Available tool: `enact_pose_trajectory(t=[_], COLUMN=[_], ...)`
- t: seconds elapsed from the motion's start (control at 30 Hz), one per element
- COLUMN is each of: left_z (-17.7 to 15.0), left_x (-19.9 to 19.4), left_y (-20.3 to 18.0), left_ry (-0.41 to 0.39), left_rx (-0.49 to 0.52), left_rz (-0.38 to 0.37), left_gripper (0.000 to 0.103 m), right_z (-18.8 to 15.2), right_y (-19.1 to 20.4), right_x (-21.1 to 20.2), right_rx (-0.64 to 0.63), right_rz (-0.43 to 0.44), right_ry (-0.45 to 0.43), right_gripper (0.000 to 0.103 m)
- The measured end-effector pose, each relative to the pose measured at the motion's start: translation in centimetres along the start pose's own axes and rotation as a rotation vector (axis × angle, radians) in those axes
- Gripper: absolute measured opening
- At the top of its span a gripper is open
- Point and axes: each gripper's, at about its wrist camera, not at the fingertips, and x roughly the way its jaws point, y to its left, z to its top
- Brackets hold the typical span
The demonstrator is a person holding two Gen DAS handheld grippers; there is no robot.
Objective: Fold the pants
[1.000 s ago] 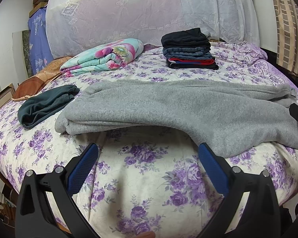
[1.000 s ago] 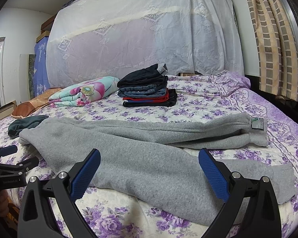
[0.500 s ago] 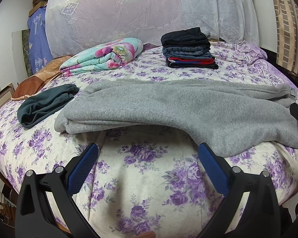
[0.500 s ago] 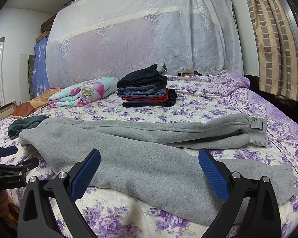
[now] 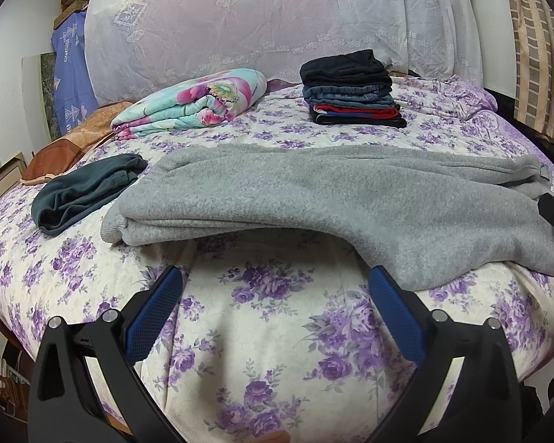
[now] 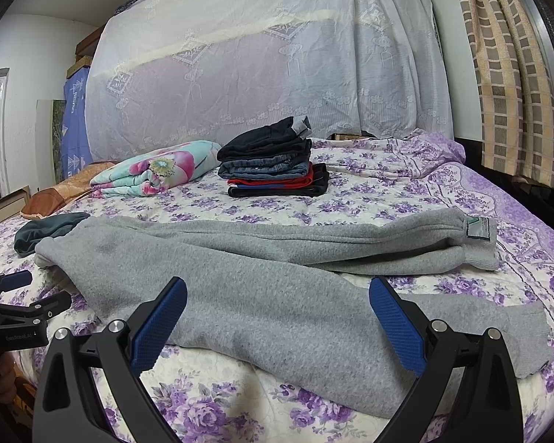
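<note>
Gray pants (image 6: 262, 295) lie spread across the bed (image 6: 406, 206), waistband toward the left, legs running right, one leg lying over the other; far leg's cuff with a tag at right. Left gripper (image 5: 275, 295) is wide open, holding nothing, above the bedspread just short of the waistband edge. Right gripper (image 6: 277, 306) is also wide open and empty, over the near leg. Dark green garment (image 5: 81, 192) sits just left of the waistband. Folded stack (image 6: 273, 166) and floral blanket (image 6: 155, 171) sit farther back.
</note>
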Motion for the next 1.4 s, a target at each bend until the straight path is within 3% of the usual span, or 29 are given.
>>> enact_pose_trajectory(t=[1.0,1.2,1.33,1.4], left_z=[-1.3,-1.5,-2.5,-2.8], left_x=[0.9,3.1,6.2,6.1], left_y=[0.9,2.2,4.8,5.2], left_ry=[0.021,0.072,0.194,0.159], left_rx=[-0.014,-0.035,-0.163,-0.172], left_rz=[-0.015,-0.046,-0.16,-0.175], left_gripper=[0.098,0.098,0.098,0.098], right_z=[-0.6,-1.3,-2.2,-2.9], right_y=[0.4,-0.3,-1.7,-2.7], right_x=[0.3,0.1,-0.1,-0.6], right_rx=[-0.005,0.003,0.039,0.051], right_rz=[-0.005,-0.004,0.003,0.013], right_ry=[0.01,0.041,0.082,0.095], right_gripper=[0.099,0.099,0.099,0.099])
